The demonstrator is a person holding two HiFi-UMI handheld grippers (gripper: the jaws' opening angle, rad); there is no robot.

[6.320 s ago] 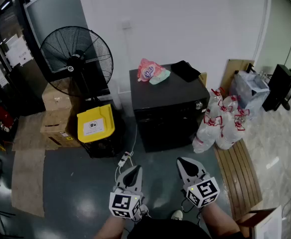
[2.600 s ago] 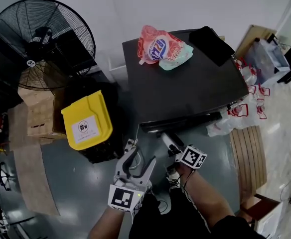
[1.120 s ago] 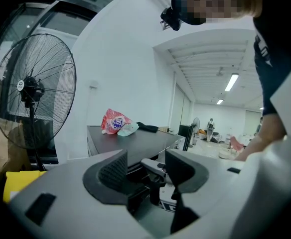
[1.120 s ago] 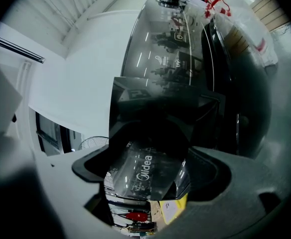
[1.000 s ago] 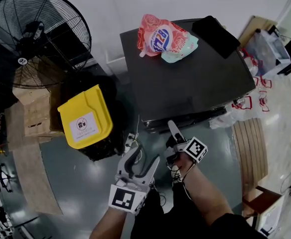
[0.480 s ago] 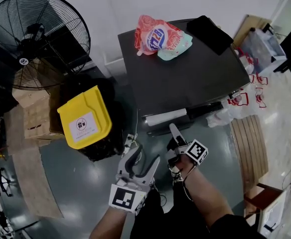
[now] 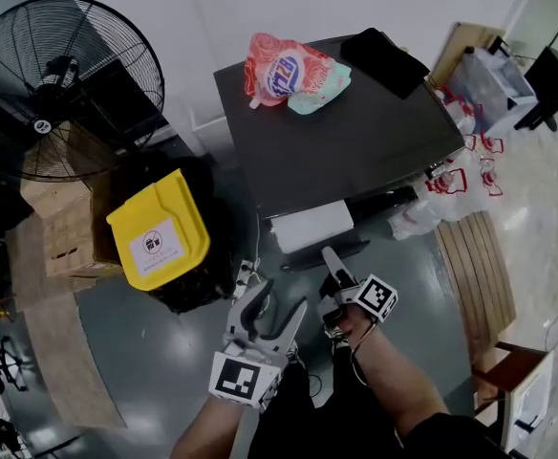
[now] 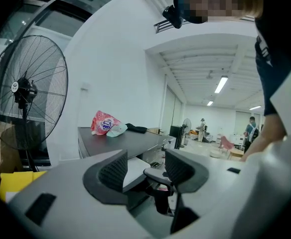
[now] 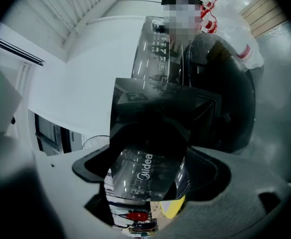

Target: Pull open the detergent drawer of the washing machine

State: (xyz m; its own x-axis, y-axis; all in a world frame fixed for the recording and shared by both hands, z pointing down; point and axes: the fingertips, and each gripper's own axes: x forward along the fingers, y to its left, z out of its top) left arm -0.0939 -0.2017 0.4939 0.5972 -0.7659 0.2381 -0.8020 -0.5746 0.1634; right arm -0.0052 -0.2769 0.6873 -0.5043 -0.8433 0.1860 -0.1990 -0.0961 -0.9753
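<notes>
The dark washing machine stands ahead of me. Its detergent drawer is slid out from the front left, showing its white tray behind a glossy dark front panel printed "Midea". My right gripper is shut on that front panel; the panel fills the space between the jaws in the right gripper view. My left gripper hangs lower left, open and empty, apart from the machine. In the left gripper view the white drawer shows beyond the jaws.
A yellow-lidded bin and cardboard boxes sit left of the machine, with a large fan behind them. A pink detergent bag and a black cloth lie on the machine's top. Plastic bags and a wooden bench are at the right.
The drawer has slid farther out of the machine, and more of its white tray shows. My right gripper has drawn back toward me with the front panel. The left gripper stayed put.
</notes>
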